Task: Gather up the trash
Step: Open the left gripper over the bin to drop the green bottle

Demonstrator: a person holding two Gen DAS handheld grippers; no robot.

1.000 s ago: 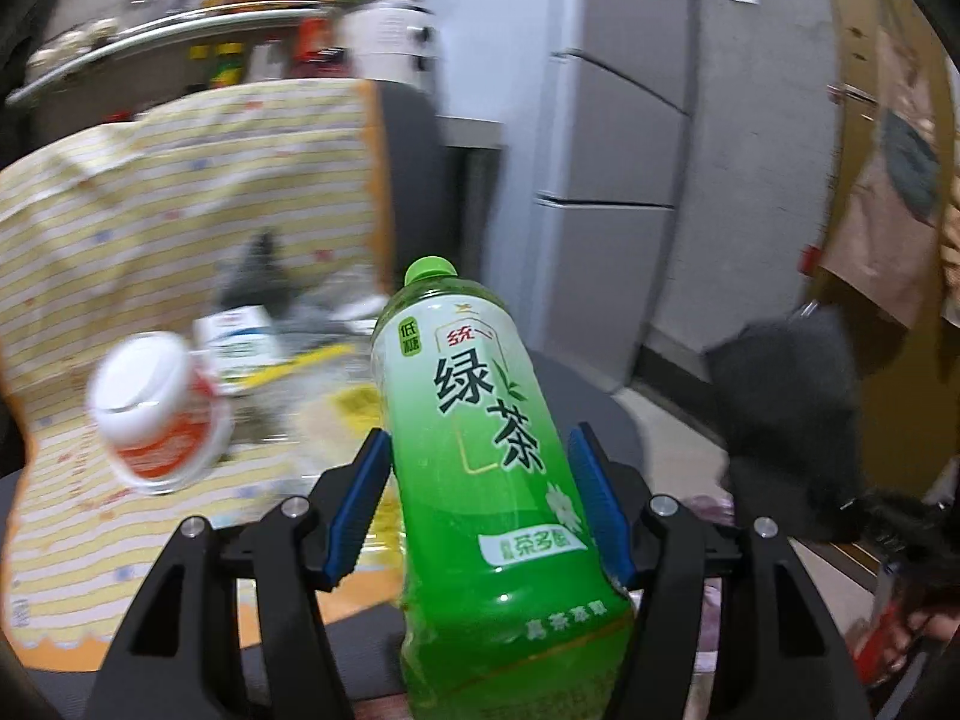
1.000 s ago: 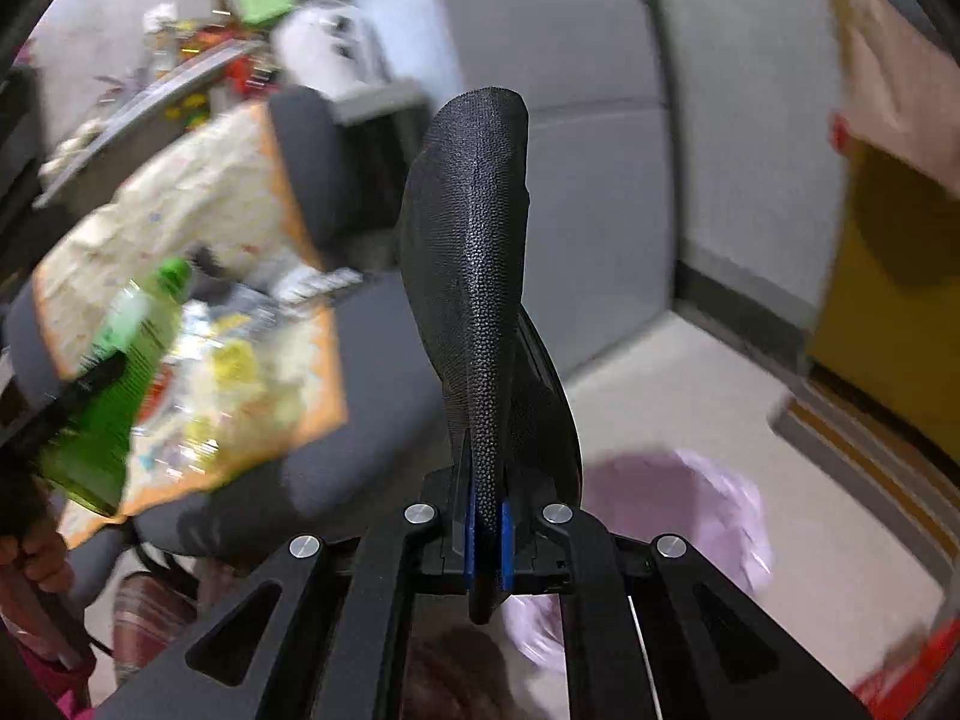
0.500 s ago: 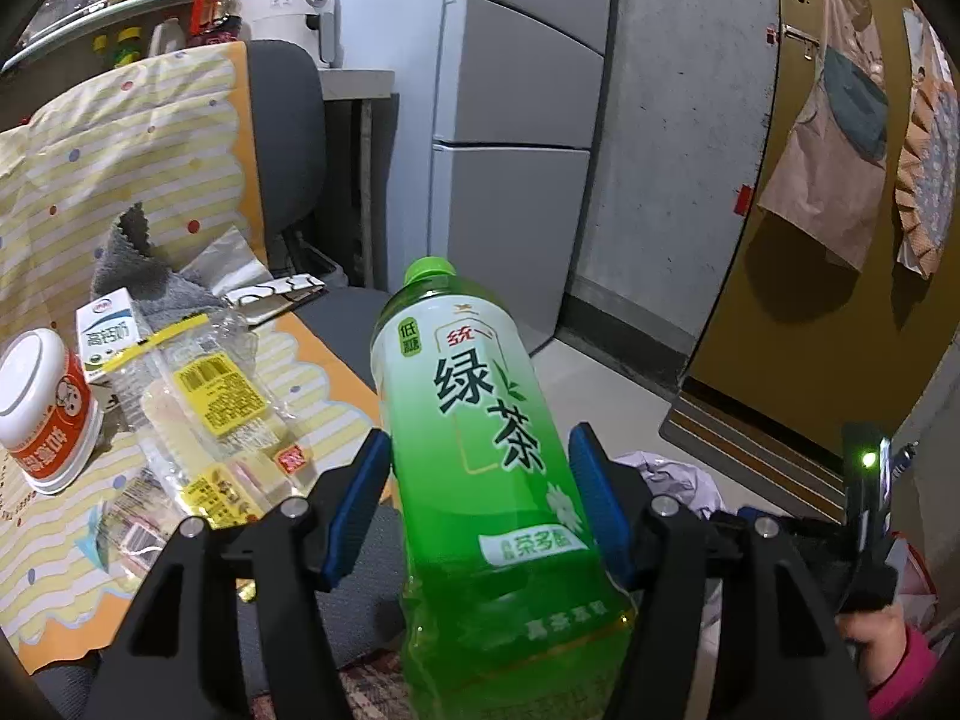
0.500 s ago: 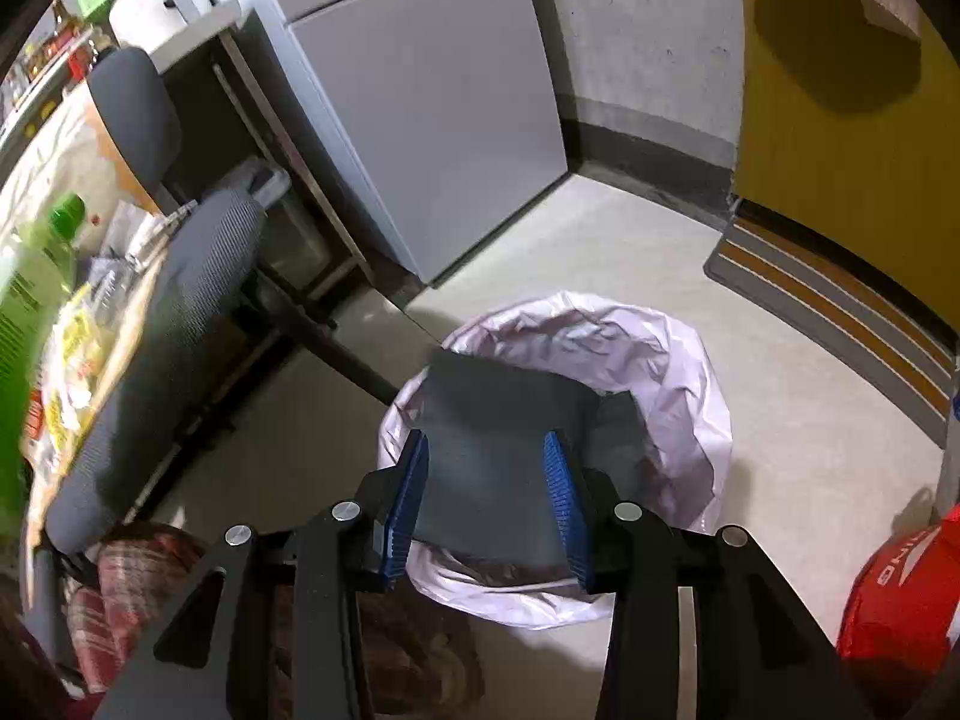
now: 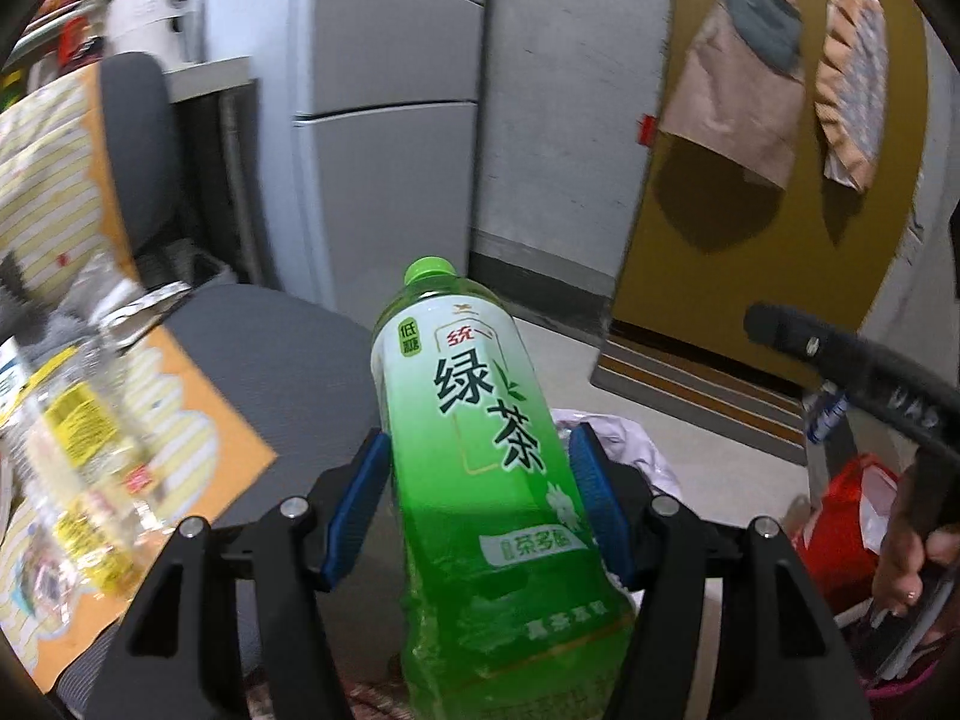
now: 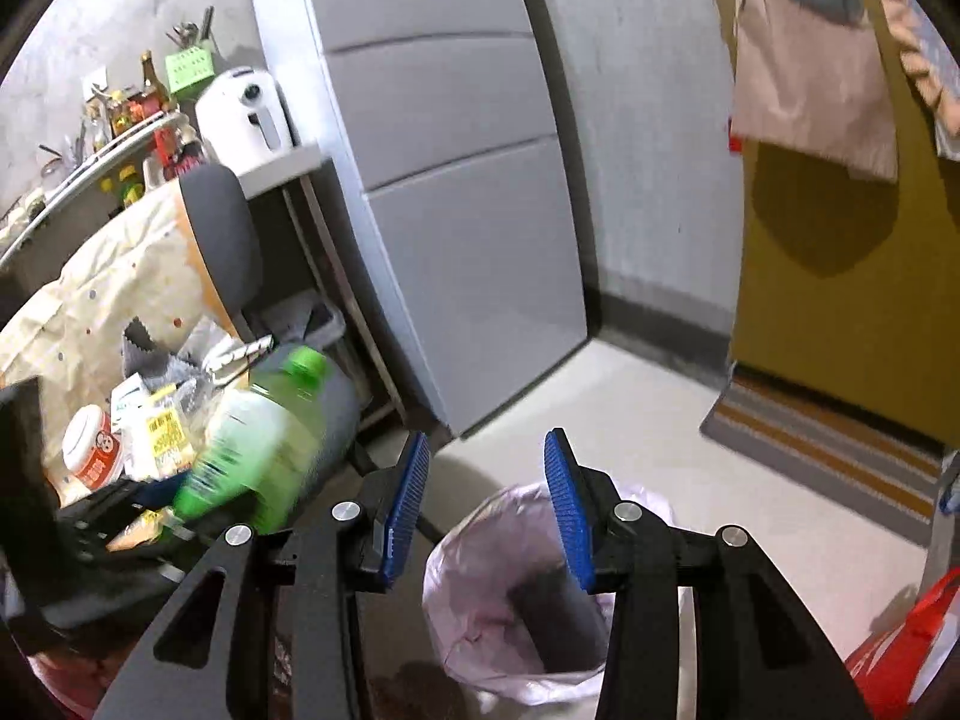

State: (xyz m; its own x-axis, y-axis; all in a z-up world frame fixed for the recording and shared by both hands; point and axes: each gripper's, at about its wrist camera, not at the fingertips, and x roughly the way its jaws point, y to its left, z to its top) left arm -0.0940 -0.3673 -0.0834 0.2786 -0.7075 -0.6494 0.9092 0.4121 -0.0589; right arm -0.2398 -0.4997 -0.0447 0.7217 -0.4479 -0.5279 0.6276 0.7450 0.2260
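At about nine o'clock in the right wrist view, the rest of the rubbish lies where it was a second ago on the patterned cloth [image 6: 90,306] over the office chair [image 6: 219,228]: a white and red cup [image 6: 90,441], a small carton [image 6: 129,396] and clear wrappers with yellow labels [image 6: 162,432]. Moving right, the left gripper [image 5: 480,498] keeps its hold on the green tea bottle [image 5: 480,450], blue pads pressed to both sides at about a middling width, cap pointing up to twelve o'clock; over the last second it has swung off the chair seat toward the floor side, so that the pink-lined trash bin [image 6: 516,588] now peeps out behind the bottle. Further right, the right gripper [image 6: 489,510] has changed most: a second ago it was pinched on a dark grey cloth, and now its jaws stand parted and empty above the bin, at six o'clock in its own view, with a dark shape [image 6: 558,618] lying inside the liner. That item looks delivered; the bottle seems next for the bin, and the chair's litter waits.
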